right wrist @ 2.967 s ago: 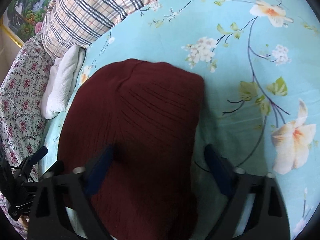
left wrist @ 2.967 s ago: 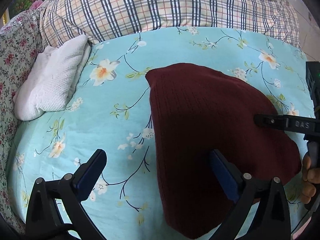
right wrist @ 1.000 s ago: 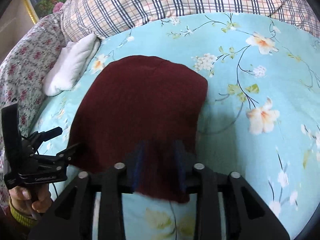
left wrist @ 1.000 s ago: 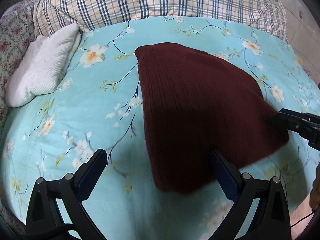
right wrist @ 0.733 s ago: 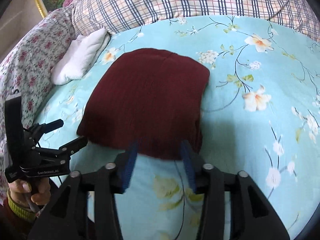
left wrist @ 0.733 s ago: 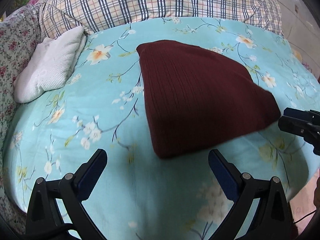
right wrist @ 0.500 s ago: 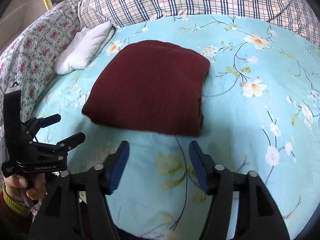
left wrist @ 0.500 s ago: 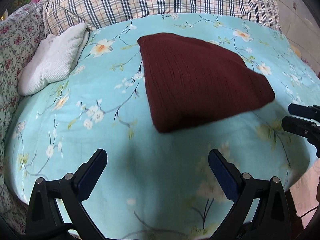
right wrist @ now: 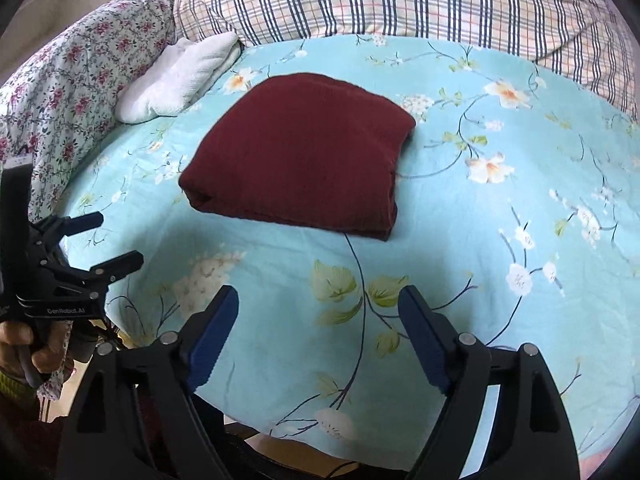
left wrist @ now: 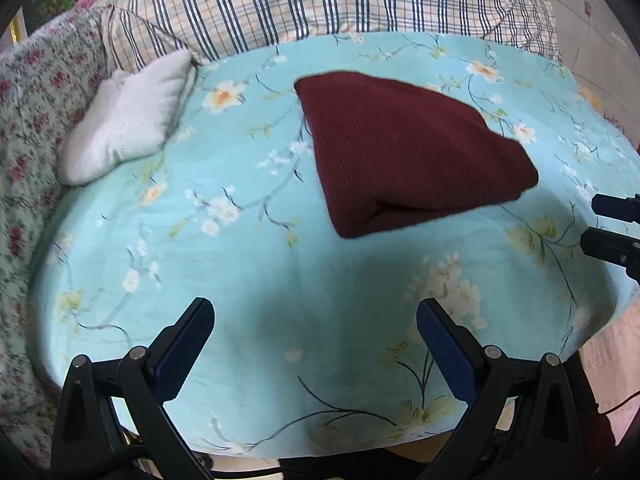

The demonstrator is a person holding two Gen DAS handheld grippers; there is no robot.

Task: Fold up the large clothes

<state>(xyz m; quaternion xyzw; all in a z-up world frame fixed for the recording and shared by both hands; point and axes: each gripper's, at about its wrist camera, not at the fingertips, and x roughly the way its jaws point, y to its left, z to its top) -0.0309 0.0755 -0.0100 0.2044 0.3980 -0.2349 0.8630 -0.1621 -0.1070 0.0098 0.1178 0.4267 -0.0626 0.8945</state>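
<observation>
Folding looks finished: maroon sweater (right wrist: 300,148) lies as a compact bundle mid-frame.
Left gripper (left wrist: 316,336) and right gripper (right wrist: 318,320) both gape wide, empty, apart from it.

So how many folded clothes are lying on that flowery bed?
2: a folded dark red knitted sweater mid-bed and a white fluffy bundle by the checked pillows.
</observation>
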